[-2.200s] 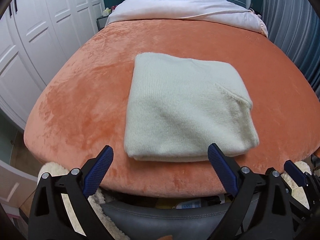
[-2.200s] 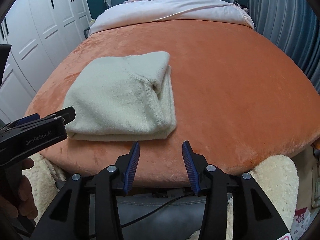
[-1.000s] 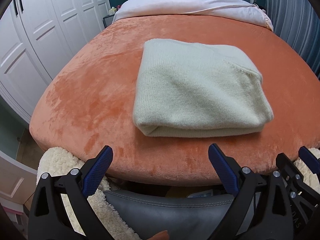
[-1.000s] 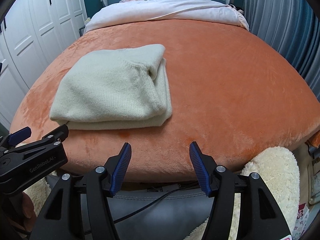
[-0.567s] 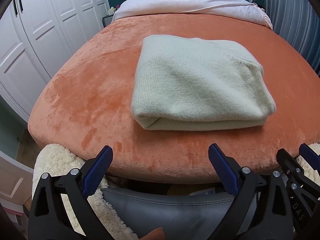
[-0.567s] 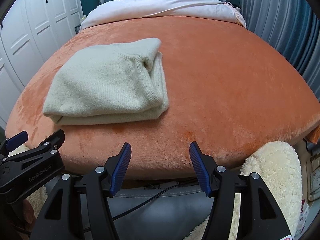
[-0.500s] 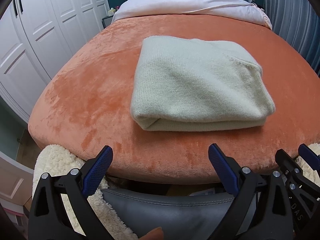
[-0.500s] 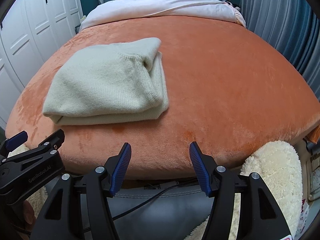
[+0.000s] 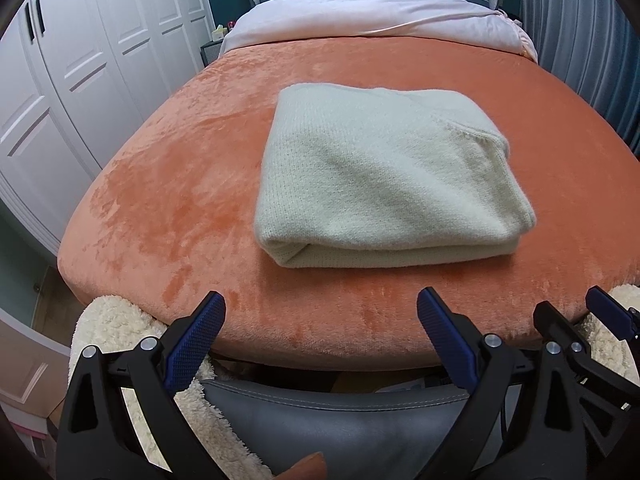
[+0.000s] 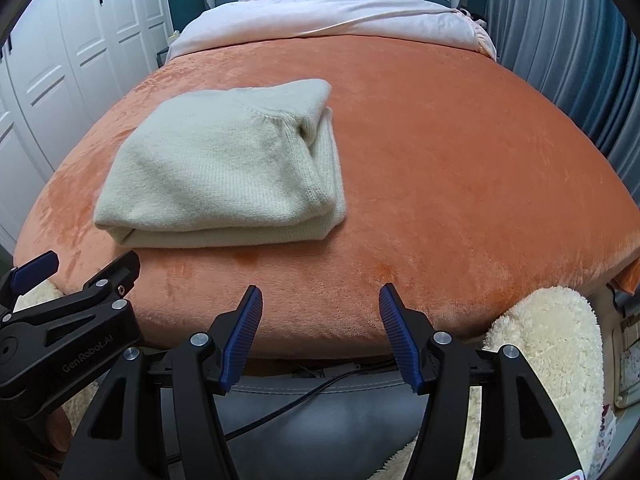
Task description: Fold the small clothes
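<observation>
A cream knitted garment (image 9: 384, 176) lies folded into a thick rectangle on the orange plush bed cover (image 9: 168, 208); it also shows in the right wrist view (image 10: 228, 176). My left gripper (image 9: 320, 304) is open and empty, held back off the near edge of the bed, in front of the garment. My right gripper (image 10: 320, 296) is open and empty, also off the near edge, to the right of the garment. The left gripper's body (image 10: 68, 320) shows at the lower left of the right wrist view.
White wardrobe doors (image 9: 80, 60) stand on the left. A pale duvet (image 9: 380, 16) covers the far end of the bed. Blue-grey curtains (image 10: 568, 40) hang on the right. A fluffy cream rug (image 10: 552, 352) and a grey padded bench (image 9: 340, 428) lie below the near edge.
Both grippers have drawn back from the bed's near edge, so the garment looks farther off. The right gripper's fingers have spread wider. The garment has not moved.
</observation>
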A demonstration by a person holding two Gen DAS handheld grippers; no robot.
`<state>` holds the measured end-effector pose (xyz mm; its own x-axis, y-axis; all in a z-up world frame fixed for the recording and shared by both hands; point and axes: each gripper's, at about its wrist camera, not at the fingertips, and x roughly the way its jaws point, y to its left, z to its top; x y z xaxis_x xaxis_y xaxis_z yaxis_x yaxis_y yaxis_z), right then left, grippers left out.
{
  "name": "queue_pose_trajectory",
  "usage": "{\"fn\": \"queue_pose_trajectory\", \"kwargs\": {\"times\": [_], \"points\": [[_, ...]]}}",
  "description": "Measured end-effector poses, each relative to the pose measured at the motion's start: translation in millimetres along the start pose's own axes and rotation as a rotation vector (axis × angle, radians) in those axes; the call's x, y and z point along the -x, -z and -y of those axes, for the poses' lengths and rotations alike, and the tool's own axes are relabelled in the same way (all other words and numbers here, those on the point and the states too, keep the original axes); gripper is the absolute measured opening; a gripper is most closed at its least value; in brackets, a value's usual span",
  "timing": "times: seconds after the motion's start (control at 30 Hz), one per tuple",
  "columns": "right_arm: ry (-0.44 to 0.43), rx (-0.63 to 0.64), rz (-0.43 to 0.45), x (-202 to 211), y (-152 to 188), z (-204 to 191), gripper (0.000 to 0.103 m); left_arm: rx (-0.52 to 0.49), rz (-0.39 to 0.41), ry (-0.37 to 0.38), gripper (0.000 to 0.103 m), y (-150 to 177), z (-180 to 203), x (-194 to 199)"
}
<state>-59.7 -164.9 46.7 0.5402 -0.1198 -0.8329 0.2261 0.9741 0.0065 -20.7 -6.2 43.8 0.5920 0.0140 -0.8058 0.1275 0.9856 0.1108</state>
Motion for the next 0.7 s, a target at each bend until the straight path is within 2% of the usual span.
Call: {"fn": "queue_pose_trajectory", "kwargs": {"times": [0.7], "points": [[0.002,-0.009,0.02,9.2,2.9,-6.4,0.06,0.0,0.018,-0.02,0.094,5.0,4.1,9.7]]}}
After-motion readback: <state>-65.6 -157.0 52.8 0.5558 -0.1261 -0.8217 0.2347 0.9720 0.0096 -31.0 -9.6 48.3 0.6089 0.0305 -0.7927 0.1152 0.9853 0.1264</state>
